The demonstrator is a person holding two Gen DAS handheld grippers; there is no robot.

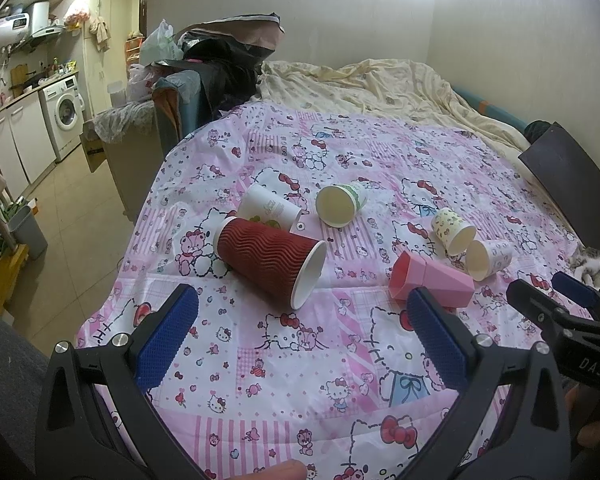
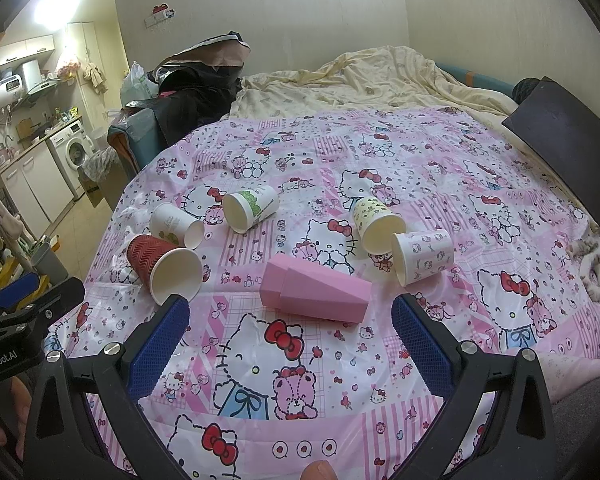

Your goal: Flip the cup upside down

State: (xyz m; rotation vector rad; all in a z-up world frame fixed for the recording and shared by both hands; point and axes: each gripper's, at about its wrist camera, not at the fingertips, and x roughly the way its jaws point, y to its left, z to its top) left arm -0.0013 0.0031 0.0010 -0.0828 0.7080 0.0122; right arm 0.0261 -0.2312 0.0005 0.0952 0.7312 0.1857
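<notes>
Six cups lie on their sides on the pink tablecloth [image 2: 440,168], interiors bare where visible: pink cup [image 2: 316,292] nearest (faceted), red ribbed cup [image 2: 164,272] at left. Right gripper [image 2: 290,344] and left gripper [image 1: 300,344] hover spread, holding nothing.

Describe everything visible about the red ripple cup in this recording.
The red ripple cup is a paper cup with a dark red, wavy-ribbed sleeve, a white rolled rim and a white inside that looks empty. It lies on its side on the pink cartoon-print cover, mouth toward the cameras. A white cup lies right behind it, apparently touching. Neither hand-held gripper holds it; the left hand-held gripper is open, just short of it.
</notes>
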